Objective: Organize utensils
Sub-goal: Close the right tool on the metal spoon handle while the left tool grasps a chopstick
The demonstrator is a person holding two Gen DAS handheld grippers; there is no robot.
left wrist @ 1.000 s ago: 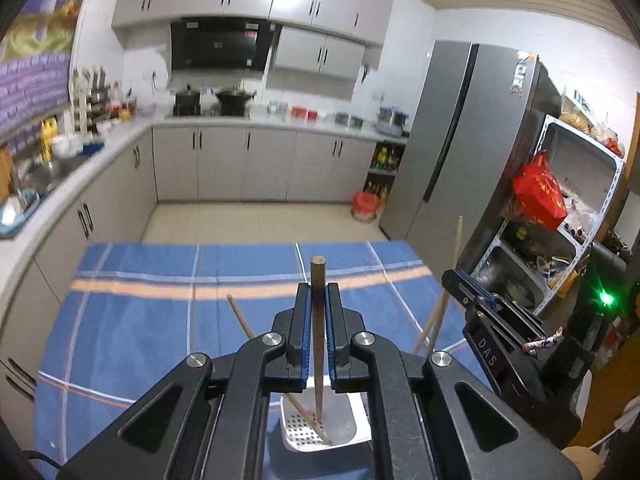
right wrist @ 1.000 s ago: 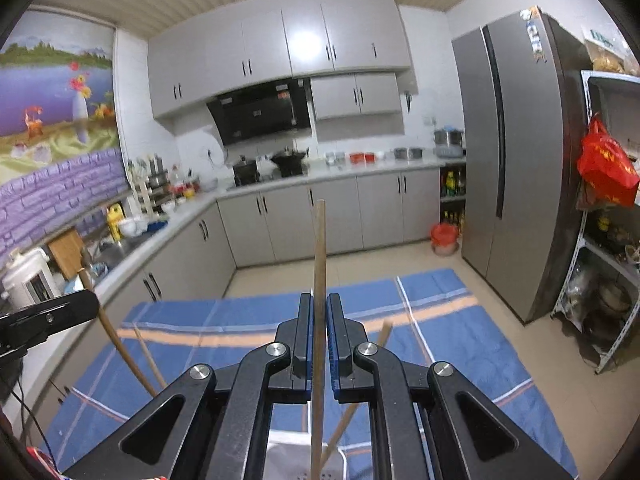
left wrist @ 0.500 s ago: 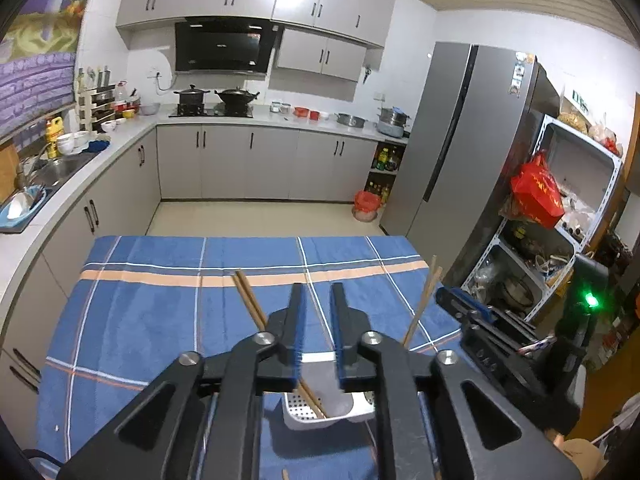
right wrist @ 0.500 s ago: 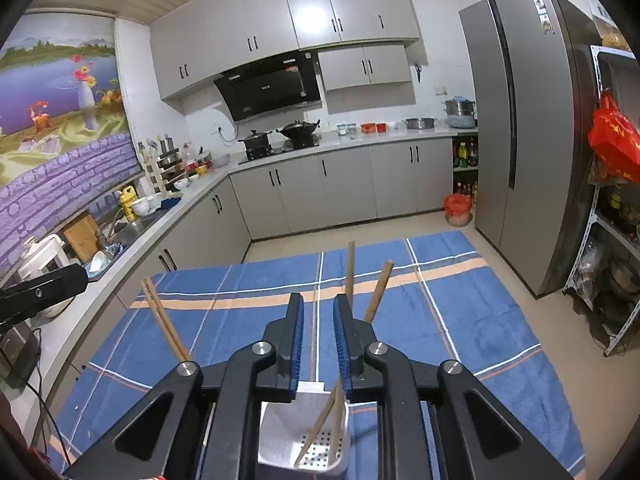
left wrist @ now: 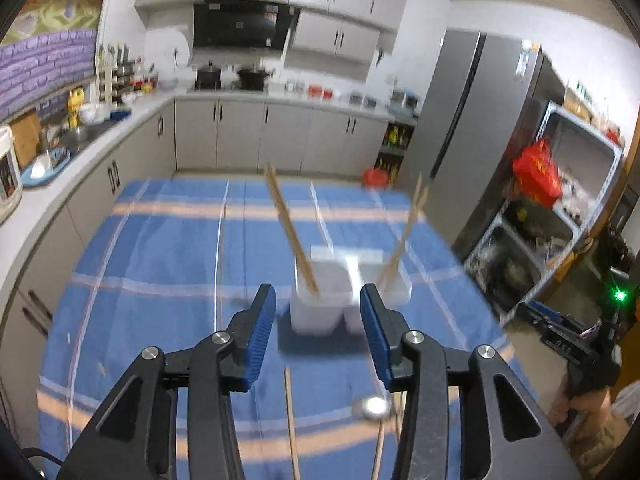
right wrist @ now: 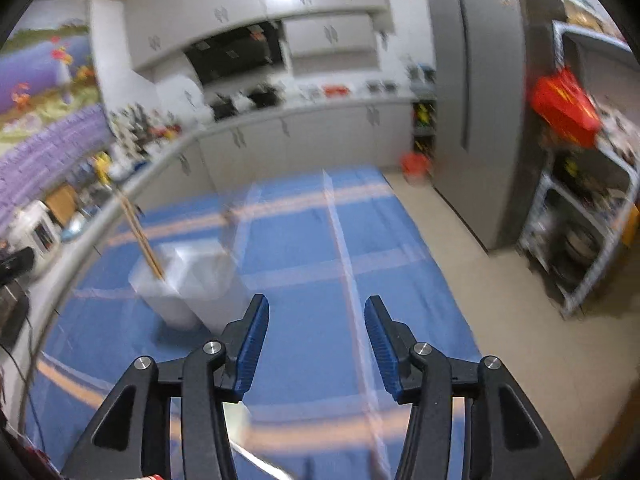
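Note:
A white two-part utensil holder point(left wrist: 340, 288) stands on the blue checked tablecloth point(left wrist: 160, 264). Wooden chopsticks point(left wrist: 290, 236) lean in its left part and another pair point(left wrist: 404, 236) in its right part. My left gripper point(left wrist: 318, 320) hovers just before the holder, its jaws opening with nothing between them. Loose chopsticks point(left wrist: 291, 420) and a metal spoon point(left wrist: 372, 406) lie on the cloth near me. In the blurred right wrist view the holder point(right wrist: 188, 280) is to the left of my right gripper point(right wrist: 316, 332), whose jaws are opening and empty.
Kitchen cabinets and a counter point(left wrist: 80, 136) run along the left and far side. A grey fridge point(left wrist: 480, 132) and a metal shelf rack point(left wrist: 560, 216) stand to the right. A person's hand with the other gripper point(left wrist: 588, 360) shows at the right edge.
Both grippers let go of their chopsticks, which now stand in the holder. Both jaws have widened, and both hands have drawn back from the holder and sunk a little.

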